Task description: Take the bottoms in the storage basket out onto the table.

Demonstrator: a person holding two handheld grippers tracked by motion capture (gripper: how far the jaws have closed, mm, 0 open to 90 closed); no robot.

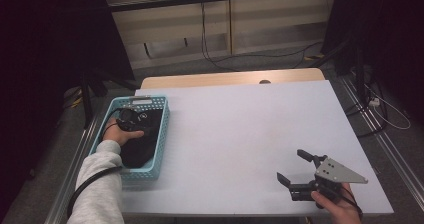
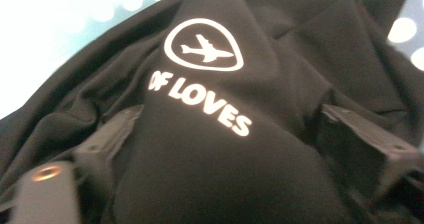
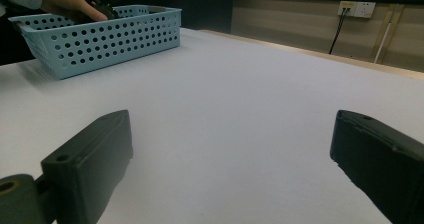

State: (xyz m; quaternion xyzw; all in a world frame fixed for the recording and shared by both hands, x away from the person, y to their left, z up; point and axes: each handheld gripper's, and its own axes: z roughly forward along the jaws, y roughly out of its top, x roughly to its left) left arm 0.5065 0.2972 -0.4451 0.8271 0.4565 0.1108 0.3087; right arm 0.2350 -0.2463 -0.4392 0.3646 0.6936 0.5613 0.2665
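A black garment (image 1: 142,145) lies bunched in a light blue perforated basket (image 1: 163,134) at the table's left. My left gripper (image 1: 132,119) reaches down into that basket. In the left gripper view its jaws (image 2: 232,110) stand wide, sunk into the black garment (image 2: 210,179), and a fold with a white plane logo and the words "OF LOVES" bulges between them. At the table's near right my right gripper (image 1: 290,165) rests open and low over the white surface. Nothing lies between the jaws of my right gripper (image 3: 232,119), which faces the basket (image 3: 100,39).
The white table (image 1: 250,129) stretches from the basket to the right gripper. A wooden strip runs along its far edge (image 1: 230,78). Cables trail on the floor behind, and a wall socket (image 3: 357,9) sits at the back.
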